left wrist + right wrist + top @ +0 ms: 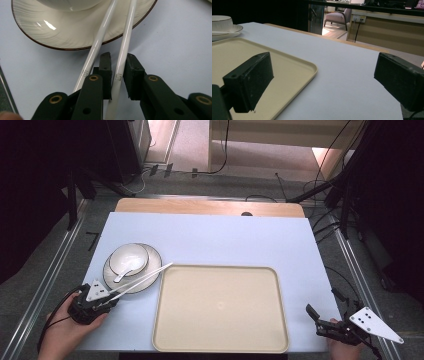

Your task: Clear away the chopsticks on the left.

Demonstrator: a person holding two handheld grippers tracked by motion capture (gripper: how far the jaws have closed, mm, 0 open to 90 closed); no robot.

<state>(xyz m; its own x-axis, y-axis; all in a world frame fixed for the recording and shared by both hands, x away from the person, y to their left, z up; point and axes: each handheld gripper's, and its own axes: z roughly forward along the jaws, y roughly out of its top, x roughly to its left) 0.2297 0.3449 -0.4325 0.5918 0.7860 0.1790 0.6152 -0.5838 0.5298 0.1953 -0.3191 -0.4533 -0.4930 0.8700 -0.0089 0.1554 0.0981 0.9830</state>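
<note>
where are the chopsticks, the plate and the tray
chopsticks (120, 62), left gripper view, on the shaft of the right stick just ahead of the jaws
plate (150, 281), high view, on its bare near rim
tray (220, 307), high view, on its bare middle

A recording lab, this: the worktop (210, 237) sits inside metal floor rails (60, 257), black stands (345, 195) and loose cables (327, 227) all around, with an armchair (337, 17) and wall sockets (358, 18) beyond.
</note>
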